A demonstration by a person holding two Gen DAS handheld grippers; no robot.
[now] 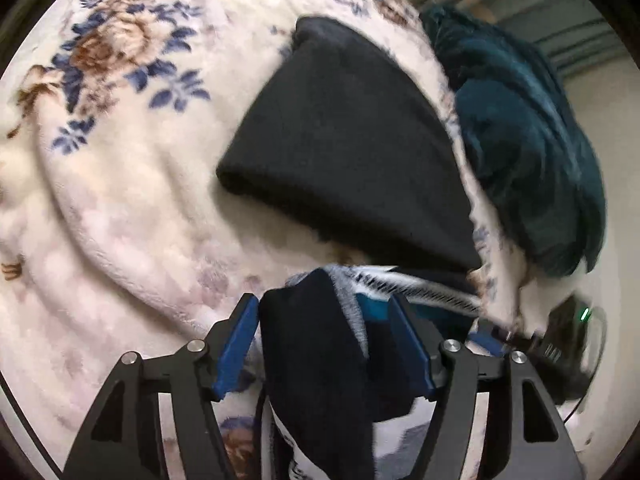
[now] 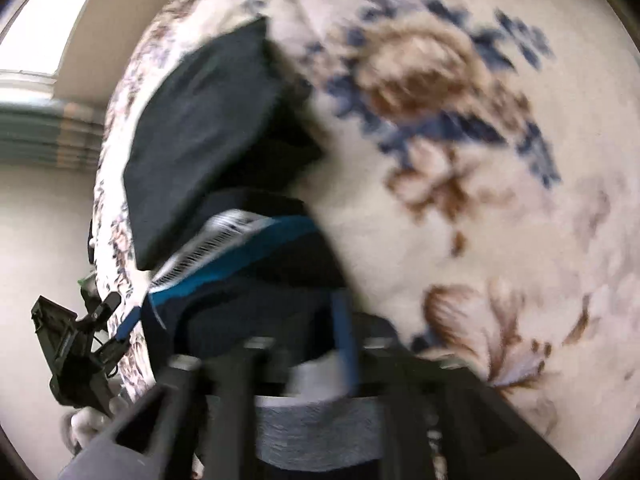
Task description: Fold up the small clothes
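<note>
A cream plush blanket (image 1: 120,208) printed with brown roses and blue leaves covers the bed and carries everything. Beyond the bed's edge the room shows a pale floor, a wall and grey-green striped curtains (image 1: 568,24); the right wrist view adds a bright window (image 2: 44,28) at its upper left.

Near the blanket's far edge lies a folded black garment (image 1: 344,152), flat and neat. Just past it, at the edge, sits a bunched dark teal fabric (image 1: 528,152).

The task's piece, a small dark navy garment (image 1: 316,364) with a teal band and a white ribbed strip, lies nearer than the black one and just beside it. It is bunched up between the blue pads of the left hand-held gripper (image 1: 324,344); the jaws stand apart, with cloth filling the gap, but the pads do not visibly pinch it.

The right hand-held gripper (image 2: 288,352) is badly blurred; navy and pale grey cloth lies between its fingers, and I cannot tell whether it grasps it. No containers appear.
</note>
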